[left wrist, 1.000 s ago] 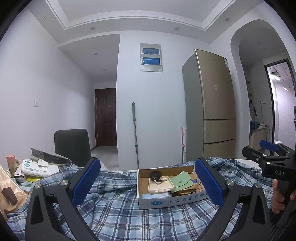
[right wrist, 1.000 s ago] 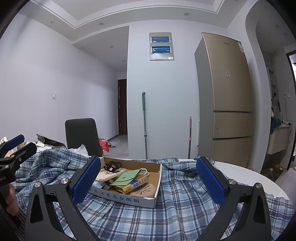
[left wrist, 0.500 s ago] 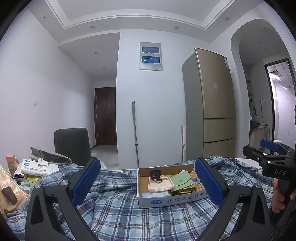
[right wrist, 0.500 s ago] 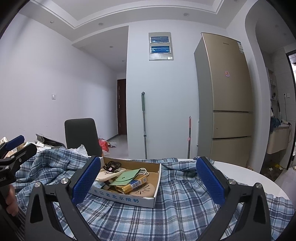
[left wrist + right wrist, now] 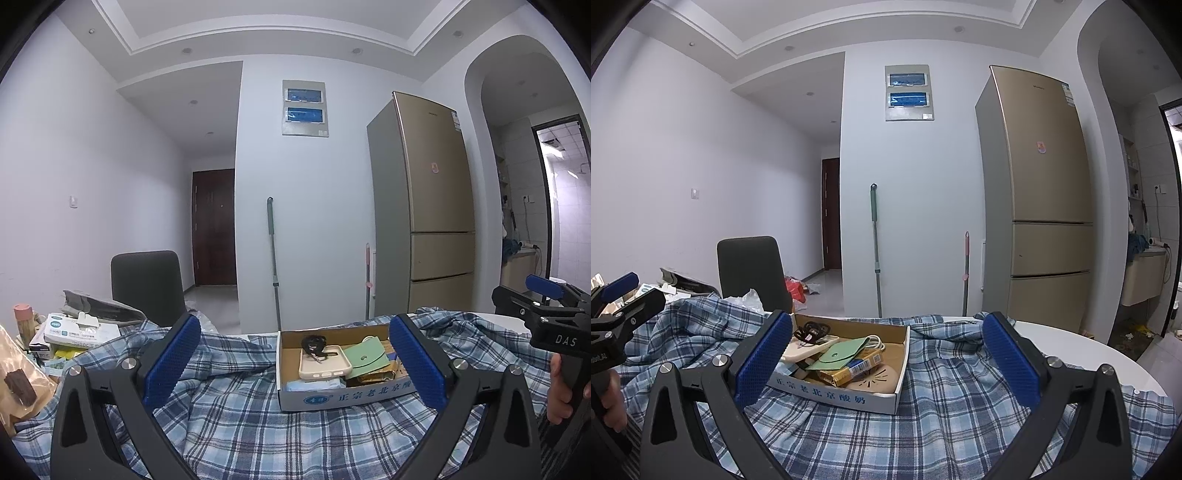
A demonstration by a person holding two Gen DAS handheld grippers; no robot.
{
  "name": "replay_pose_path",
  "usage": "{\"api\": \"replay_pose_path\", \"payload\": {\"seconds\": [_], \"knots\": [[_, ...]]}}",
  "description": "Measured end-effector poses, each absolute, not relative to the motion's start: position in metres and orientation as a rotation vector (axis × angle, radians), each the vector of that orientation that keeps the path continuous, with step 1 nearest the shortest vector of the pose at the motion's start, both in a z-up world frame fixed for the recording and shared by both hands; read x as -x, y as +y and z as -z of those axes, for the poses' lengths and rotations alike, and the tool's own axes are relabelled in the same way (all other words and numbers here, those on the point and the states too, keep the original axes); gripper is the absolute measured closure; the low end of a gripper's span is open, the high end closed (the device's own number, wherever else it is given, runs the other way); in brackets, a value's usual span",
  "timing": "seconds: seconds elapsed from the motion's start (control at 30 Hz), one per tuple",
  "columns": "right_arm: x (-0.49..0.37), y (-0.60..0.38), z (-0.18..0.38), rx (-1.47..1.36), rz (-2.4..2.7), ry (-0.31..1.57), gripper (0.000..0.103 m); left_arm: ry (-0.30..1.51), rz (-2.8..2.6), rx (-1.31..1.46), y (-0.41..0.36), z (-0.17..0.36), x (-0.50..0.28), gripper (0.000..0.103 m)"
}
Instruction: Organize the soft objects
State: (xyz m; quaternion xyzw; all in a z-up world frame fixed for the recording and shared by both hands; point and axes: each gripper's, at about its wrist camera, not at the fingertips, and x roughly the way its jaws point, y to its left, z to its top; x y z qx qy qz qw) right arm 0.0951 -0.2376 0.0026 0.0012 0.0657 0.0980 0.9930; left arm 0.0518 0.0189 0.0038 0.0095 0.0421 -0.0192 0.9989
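Tissue box (image 5: 75, 329): we note it at far left, on clutter beside the shirt.
Left claw (image 5: 295, 363): spread wide, nothing held, hovering low over shirt.
Plaid shirt (image 5: 236, 413): blue/white check, rumpled, spread across tabletop (image 5: 1082, 350) under both claws.
Cardboard box (image 5: 343, 397): sits on shirt, approx. centre; holds phone case (image 5: 325, 363), green pouch (image 5: 365, 360), misc. items.
Right claw (image 5: 886, 363): spread wide, nothing held, above shirt w/ box just ahead-left.
Fridge (image 5: 1041, 199): gold, upright behind, right of centre.
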Motion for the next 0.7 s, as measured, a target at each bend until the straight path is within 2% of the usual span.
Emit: {"api": "replay_pose_path", "payload": {"seconds": [0.7], "knots": [[-0.0943,-0.2391,-0.0029,-0.011,-0.185,0.125,0.000,0.097,0.029,-0.012,0.0205,-0.0029,-0.0548,0.000]]}}
